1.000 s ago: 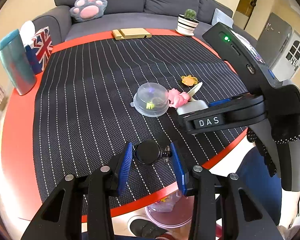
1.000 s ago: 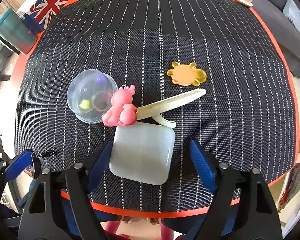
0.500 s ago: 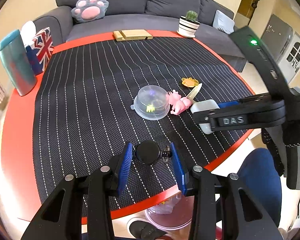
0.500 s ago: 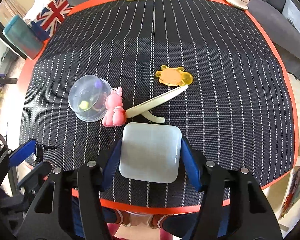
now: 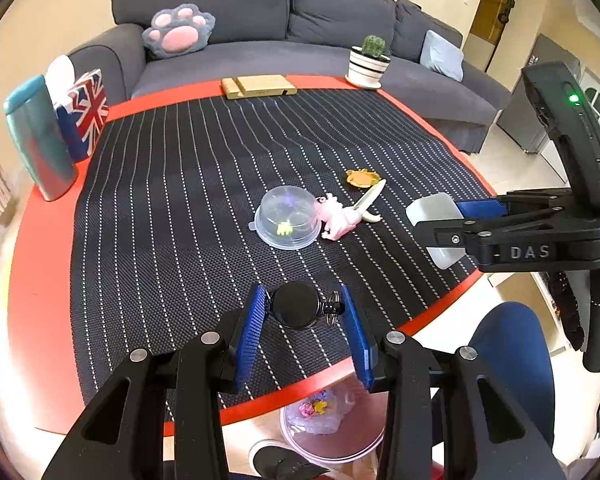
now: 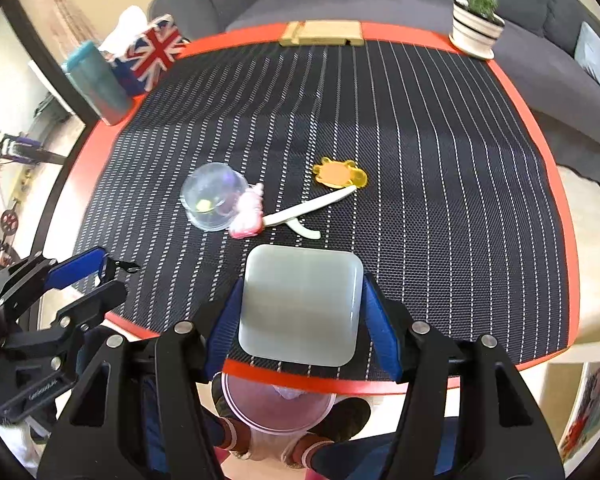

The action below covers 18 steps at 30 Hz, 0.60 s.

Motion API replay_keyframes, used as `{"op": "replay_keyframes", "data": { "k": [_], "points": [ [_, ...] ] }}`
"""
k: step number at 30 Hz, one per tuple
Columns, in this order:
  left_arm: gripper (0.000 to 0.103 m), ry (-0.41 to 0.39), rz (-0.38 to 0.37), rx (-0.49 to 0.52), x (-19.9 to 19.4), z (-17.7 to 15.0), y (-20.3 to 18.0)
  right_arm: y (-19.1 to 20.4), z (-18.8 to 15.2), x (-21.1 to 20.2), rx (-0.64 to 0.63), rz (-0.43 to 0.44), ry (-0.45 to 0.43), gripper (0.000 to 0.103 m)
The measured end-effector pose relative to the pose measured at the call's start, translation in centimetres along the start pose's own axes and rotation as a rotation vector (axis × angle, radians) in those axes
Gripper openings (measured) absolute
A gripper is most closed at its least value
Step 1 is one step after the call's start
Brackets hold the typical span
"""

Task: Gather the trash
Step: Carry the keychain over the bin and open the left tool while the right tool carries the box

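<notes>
Two pieces are in my claws: the right gripper (image 6: 302,312) clamps the white lid (image 6: 300,304) over the mat's (image 6: 420,140) near edge, the left gripper (image 5: 305,322) pinches the black disc (image 5: 296,304), probably lifted. I'd drop both squarely over the bin (image 6: 278,412) below; cup (image 6: 214,196), toy (image 6: 248,214) remain mid-mat, unobstructed.

Round red bench (image 5: 36,300) w/ a black white-striped mat (image 5: 180,200) over most of the top. On mat, mid-right: clear plastic dome lid (image 5: 288,218) touching a pink toy figure (image 5: 338,220), cream tweezer-like clip (image 5: 368,202) against the figure, its tip just beside the orange animal-shaped piece (image 5: 362,178). Red rim: teal tumbler (image 5: 36,140) & Union Jack tissue box (image 5: 86,114) at left, wooden stand (image 5: 258,86) at far edge, potted cactus (image 5: 370,62) far right.
</notes>
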State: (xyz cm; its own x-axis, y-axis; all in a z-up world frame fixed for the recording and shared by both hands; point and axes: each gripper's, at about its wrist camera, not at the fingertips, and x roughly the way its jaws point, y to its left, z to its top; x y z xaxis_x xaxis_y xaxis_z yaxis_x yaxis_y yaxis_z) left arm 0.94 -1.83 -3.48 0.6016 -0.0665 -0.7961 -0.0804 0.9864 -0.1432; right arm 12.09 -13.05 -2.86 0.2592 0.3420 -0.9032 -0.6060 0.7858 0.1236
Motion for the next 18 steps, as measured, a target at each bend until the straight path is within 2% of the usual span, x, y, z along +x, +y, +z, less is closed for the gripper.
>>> {"op": "replay_keyframes", "data": {
  "k": [9,18],
  "points": [
    [0.039,-0.028,-0.019,0.020,-2.0,-0.8,-1.6,2.0,-2.6,-3.4,-0.083,0.089,-0.058,0.059],
    [0.039,-0.035,-0.039,0.042,-3.8,-2.2,-3.1,3.1,-5.8,-6.2,-0.151,0.133,-0.085,0.059]
  ]
}}
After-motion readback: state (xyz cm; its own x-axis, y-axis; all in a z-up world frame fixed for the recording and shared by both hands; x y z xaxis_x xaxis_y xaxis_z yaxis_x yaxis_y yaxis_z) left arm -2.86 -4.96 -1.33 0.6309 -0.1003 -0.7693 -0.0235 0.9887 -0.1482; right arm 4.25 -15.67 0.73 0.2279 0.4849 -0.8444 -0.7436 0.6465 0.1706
